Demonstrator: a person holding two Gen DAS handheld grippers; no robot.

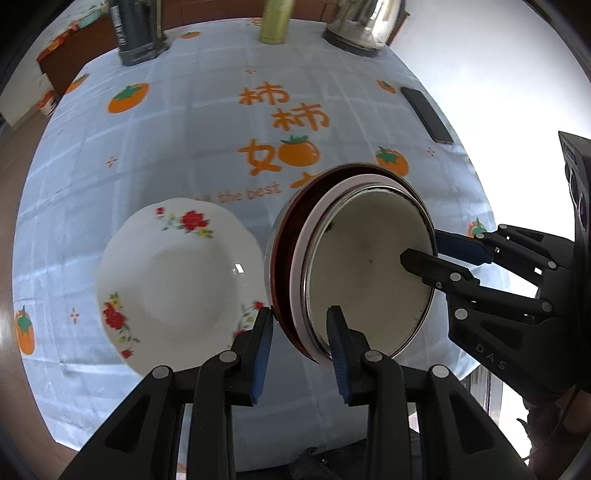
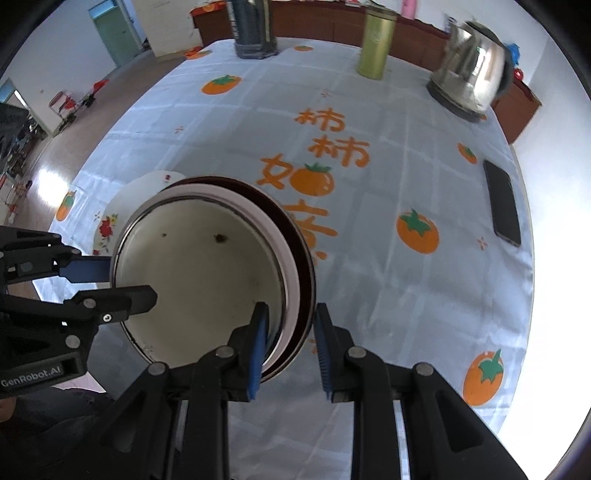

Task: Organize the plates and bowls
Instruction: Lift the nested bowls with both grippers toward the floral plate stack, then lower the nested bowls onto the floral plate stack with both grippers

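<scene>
Two grippers hold 1 stack of bowls above a table covered by a pale blue checked tablecloth printed with orange fruit and orange lettering. The stack consists of nested bowls: a cream-coloured inner bowl with a metal rim, a white rim around it, and a dark red-brown outer bowl. The left gripper clasps the stack's rim on 1 side, with 1 blue-padded finger inside the cream bowl and the other against the outer wall. The right gripper grasps the opposite rim in the same manner, 1 finger inside and 1 outside. The stack appears tilted and clear of the tablecloth. Just beside the stack, on the left gripper's side, a white plate with red flower decoration lies on the tablecloth, its rim partly hidden behind the stack in the right wrist view. Beyond the stack, at the far edge of the table, stand a dark container, a yellow-green canister and a shiny metal kettle on its base. A black phone lies flat near the table's edge, well apart from the stack on the right gripper's side.
</scene>
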